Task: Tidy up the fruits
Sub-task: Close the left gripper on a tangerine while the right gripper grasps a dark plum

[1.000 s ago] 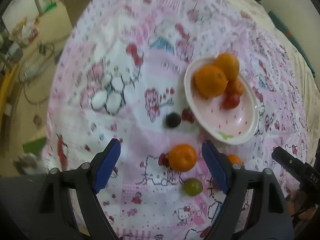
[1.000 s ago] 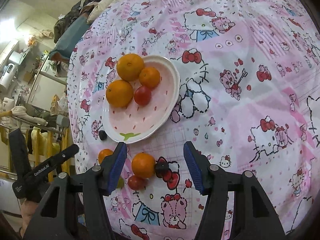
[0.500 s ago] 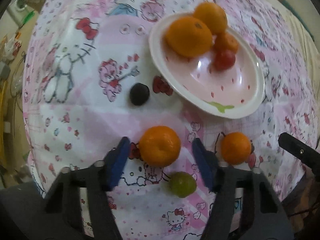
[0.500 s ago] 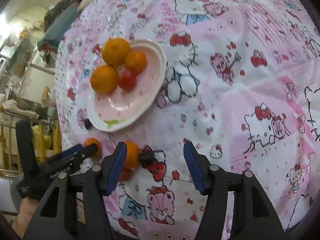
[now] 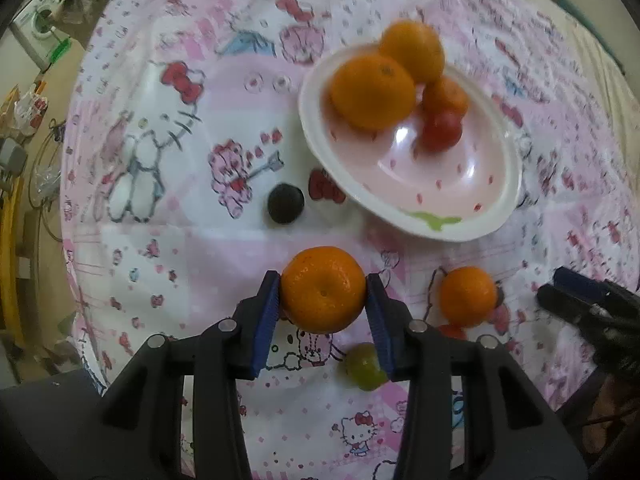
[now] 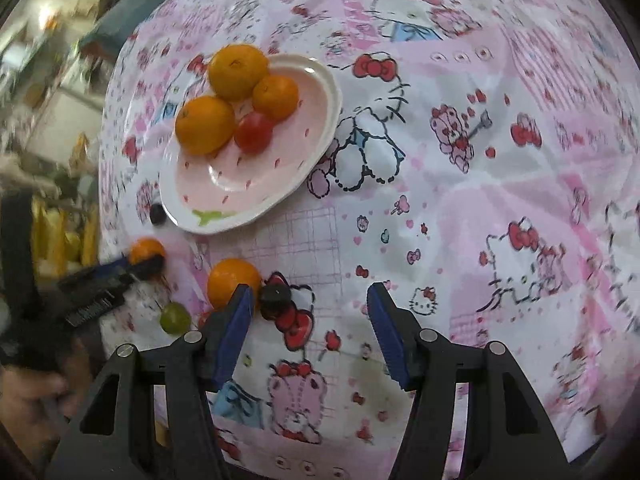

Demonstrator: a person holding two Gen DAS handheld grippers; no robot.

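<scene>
My left gripper [image 5: 323, 300] is shut on an orange mandarin [image 5: 323, 288] near the front of the Hello Kitty cloth; it also shows in the right wrist view [image 6: 146, 251]. A pink plate [image 5: 460, 184] holds three oranges and a red tomato [image 5: 440, 130]. On the cloth lie a dark plum [image 5: 285, 203], a small mandarin [image 5: 466, 297] and a green fruit [image 5: 364, 366]. My right gripper [image 6: 310, 300] is open and empty, with a mandarin [image 6: 230, 280] and a dark fruit [image 6: 274, 295] by its left finger. The plate shows there too [image 6: 280, 184].
The patterned cloth [image 6: 480, 160] covers a rounded table that drops off at the left toward a cluttered floor [image 5: 24, 120]. The right gripper's tip [image 5: 580, 300] reaches in at the right edge of the left wrist view.
My left gripper moved forward and down and closed on the orange mandarin. My right gripper shifted a little closer to the cloth and stayed open.
</scene>
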